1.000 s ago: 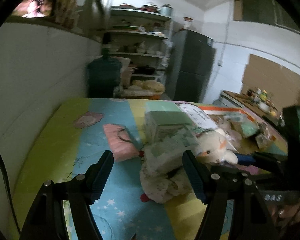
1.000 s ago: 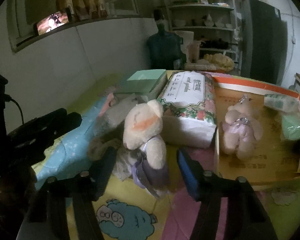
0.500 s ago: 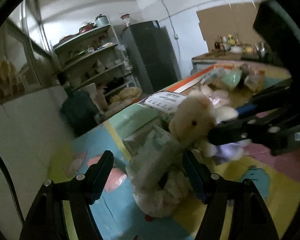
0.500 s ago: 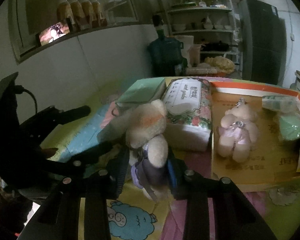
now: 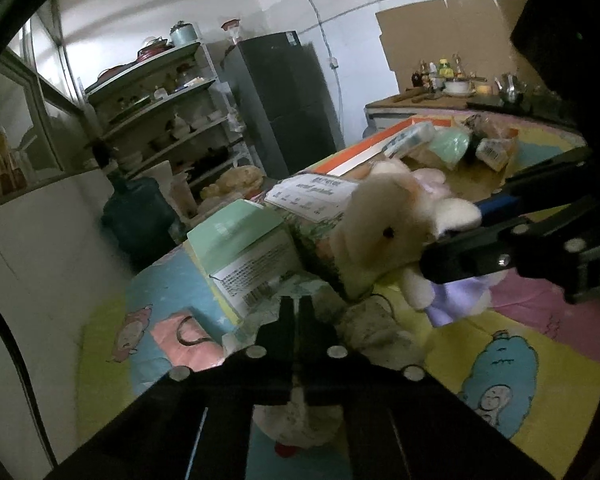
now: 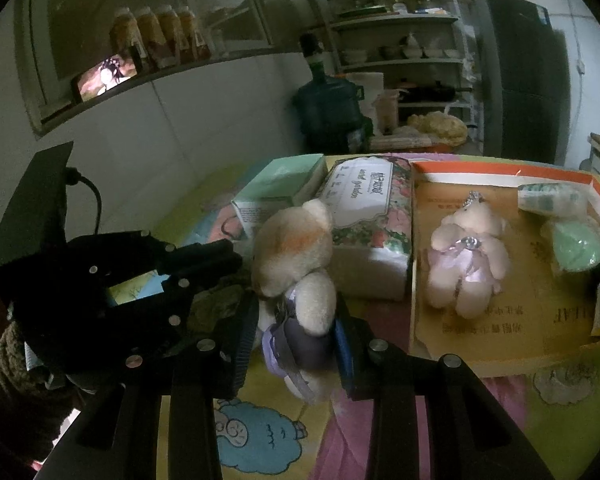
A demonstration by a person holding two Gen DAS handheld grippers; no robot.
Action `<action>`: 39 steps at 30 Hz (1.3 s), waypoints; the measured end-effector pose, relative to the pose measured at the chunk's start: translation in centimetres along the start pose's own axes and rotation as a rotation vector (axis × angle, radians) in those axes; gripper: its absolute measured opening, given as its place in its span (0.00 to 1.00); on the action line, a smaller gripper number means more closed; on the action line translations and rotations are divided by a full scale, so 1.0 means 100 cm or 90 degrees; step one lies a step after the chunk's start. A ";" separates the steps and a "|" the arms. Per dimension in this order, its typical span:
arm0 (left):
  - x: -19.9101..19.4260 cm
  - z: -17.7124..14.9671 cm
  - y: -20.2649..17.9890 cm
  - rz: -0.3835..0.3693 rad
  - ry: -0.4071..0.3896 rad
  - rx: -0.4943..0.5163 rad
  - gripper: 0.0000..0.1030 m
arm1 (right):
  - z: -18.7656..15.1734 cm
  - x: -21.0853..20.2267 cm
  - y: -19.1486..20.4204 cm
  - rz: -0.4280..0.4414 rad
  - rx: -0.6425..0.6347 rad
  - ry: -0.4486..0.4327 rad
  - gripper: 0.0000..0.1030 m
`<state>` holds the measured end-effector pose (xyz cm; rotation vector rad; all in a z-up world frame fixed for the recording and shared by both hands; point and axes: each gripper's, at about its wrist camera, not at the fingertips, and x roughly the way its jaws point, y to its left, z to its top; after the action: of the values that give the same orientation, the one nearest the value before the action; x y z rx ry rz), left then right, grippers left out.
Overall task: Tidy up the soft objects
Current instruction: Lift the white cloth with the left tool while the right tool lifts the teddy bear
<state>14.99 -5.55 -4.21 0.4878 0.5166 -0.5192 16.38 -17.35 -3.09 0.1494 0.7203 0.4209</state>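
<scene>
My right gripper [image 6: 296, 332] is shut on a cream teddy bear [image 6: 296, 248] in a purple dress, gripping its lower body just above the bright play mat [image 6: 380, 456]. The same bear [image 5: 392, 228] fills the middle of the left wrist view, with the right gripper [image 5: 452, 240] reaching in from the right. My left gripper [image 5: 296, 312] is shut, its fingertips pinching a fold of a crumpled patterned cloth [image 5: 368, 324] lying beside the bear. From the right wrist view the left gripper [image 6: 220, 256] comes in from the left over that cloth [image 6: 216, 304].
An orange-rimmed cardboard box [image 6: 500, 168] on the right holds a second small bear [image 6: 466, 256], a green soft item [image 6: 576, 248] and small packets. A floral tissue pack [image 6: 372, 216] and a green carton [image 6: 284, 184] stand behind the bear. A pink pouch [image 5: 188, 336] lies left.
The right jaws closed onto the bear's body. The left gripper rolled and swung toward the bear, then its jaws snapped together on the cloth.
</scene>
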 end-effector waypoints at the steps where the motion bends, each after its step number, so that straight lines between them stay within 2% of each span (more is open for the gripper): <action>1: -0.003 -0.001 0.001 -0.008 -0.003 -0.006 0.01 | 0.000 0.000 0.000 0.001 0.000 0.000 0.36; 4: -0.008 -0.003 0.003 -0.013 -0.006 -0.012 0.01 | -0.001 -0.002 -0.001 0.001 0.004 -0.004 0.36; 7: -0.020 -0.005 0.009 -0.023 -0.031 -0.005 0.02 | -0.002 -0.006 -0.002 0.003 0.008 -0.009 0.36; 10: -0.025 -0.004 0.019 -0.069 -0.019 0.006 0.03 | -0.002 -0.010 -0.006 0.006 0.014 -0.013 0.37; 13: -0.024 0.001 0.026 -0.107 -0.005 0.036 0.15 | -0.002 -0.011 -0.007 0.012 0.020 -0.017 0.37; 15: -0.017 0.006 0.033 -0.146 0.014 0.053 0.33 | -0.003 -0.011 -0.007 0.016 0.020 -0.018 0.37; 17: -0.010 0.007 0.035 -0.177 0.035 0.063 0.42 | -0.003 -0.011 -0.006 0.021 0.022 -0.019 0.38; 21: 0.006 0.011 0.042 -0.274 0.070 0.092 0.42 | -0.004 -0.013 -0.008 0.026 0.024 -0.022 0.38; 24: 0.018 0.011 0.051 -0.319 0.098 0.098 0.42 | -0.005 -0.016 -0.013 0.024 0.029 -0.024 0.38; 27: 0.027 0.012 0.068 -0.321 0.102 0.071 0.42 | -0.006 -0.019 -0.019 0.024 0.039 -0.027 0.38; 30: 0.035 0.009 0.082 -0.358 0.111 0.035 0.42 | -0.006 -0.018 -0.022 0.023 0.045 -0.028 0.38; 34: 0.045 0.003 0.077 -0.356 0.152 0.080 0.42 | -0.005 -0.017 -0.025 0.024 0.048 -0.026 0.38; 39: 0.053 0.004 0.072 -0.343 0.149 0.098 0.42 | -0.004 -0.015 -0.029 0.023 0.053 -0.026 0.38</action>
<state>23.19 -2.00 -4.74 0.5612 0.8447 -1.0313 16.01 -20.60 -3.28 0.2487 0.6958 0.4220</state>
